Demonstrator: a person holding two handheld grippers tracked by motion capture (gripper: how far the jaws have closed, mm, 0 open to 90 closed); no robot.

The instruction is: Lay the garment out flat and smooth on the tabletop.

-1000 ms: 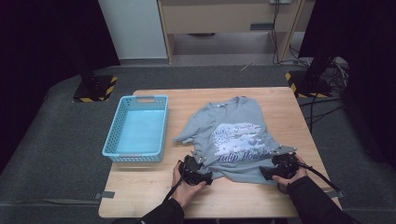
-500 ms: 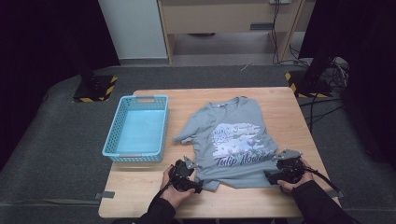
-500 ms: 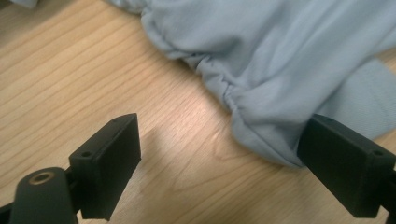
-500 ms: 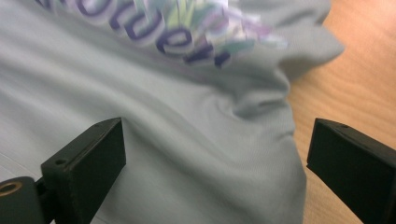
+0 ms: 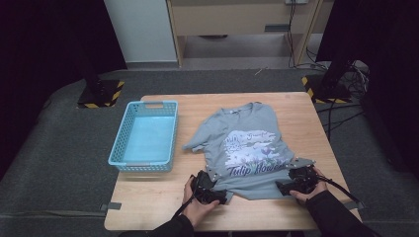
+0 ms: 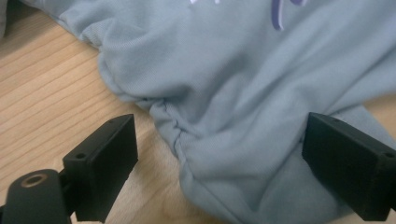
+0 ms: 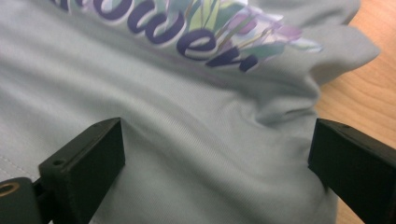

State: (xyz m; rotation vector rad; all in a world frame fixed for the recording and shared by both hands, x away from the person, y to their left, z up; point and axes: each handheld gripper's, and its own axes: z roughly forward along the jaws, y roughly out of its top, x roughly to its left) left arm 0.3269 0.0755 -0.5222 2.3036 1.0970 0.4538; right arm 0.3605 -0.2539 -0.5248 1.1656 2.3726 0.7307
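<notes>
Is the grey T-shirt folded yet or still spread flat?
Spread, not folded: the T-shirt lies face up on the table, print showing, hem bunched between the open left tool and right tool.

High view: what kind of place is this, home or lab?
Likely a lab or recording studio: black curtains around a lone wooden table, stands with hazard-striped bases, loose cables on grey carpet. A T-shirt and basket sit staged.

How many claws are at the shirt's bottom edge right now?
2. The left claw is at the T-shirt's near-left hem corner, jaws open; the right claw is at the near-right hem corner, jaws also open.
</notes>
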